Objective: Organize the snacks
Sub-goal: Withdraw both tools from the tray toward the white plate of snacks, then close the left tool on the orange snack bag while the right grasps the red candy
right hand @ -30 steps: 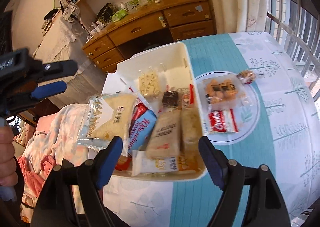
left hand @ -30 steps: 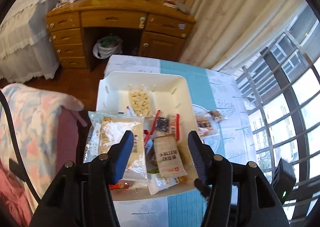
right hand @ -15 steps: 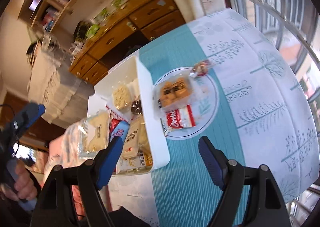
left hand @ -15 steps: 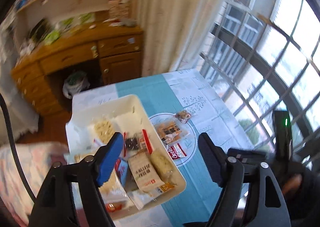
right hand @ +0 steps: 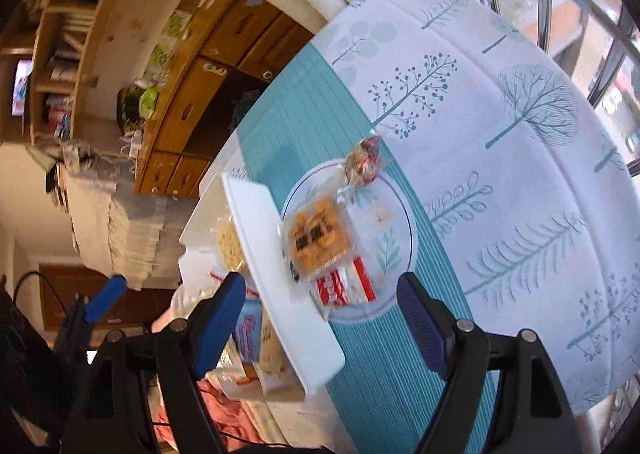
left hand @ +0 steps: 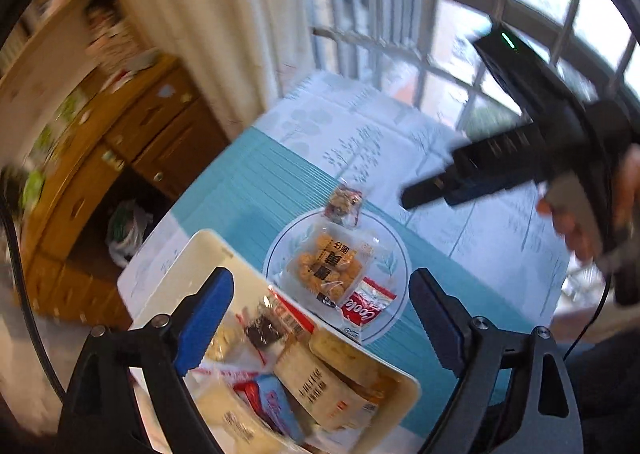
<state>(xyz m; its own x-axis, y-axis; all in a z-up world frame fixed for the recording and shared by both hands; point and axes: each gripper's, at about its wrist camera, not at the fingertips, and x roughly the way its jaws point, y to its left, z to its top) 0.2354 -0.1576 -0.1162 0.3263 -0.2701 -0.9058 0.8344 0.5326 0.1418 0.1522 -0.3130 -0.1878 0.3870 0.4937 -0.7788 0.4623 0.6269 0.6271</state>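
Bare hand [left hand: 592, 213] in left view only

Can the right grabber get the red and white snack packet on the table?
Probably yes. The right gripper is open and empty, and the red and white packet lies uncovered just ahead, partly tucked under the orange snack bag beside the white tray.

White tray [left hand: 192, 254] is sitting on the table, holding a jumble of wrapped snacks: a tan bar pack [left hand: 320, 390], a blue-and-red pack [left hand: 272, 402], a dark piece in clear wrap [left hand: 262, 328]. Just beside it, a clear bag of golden puffs [left hand: 326, 266], a red-and-white pack [left hand: 366, 308] and a small twisted candy [left hand: 344, 203] are lying flat.
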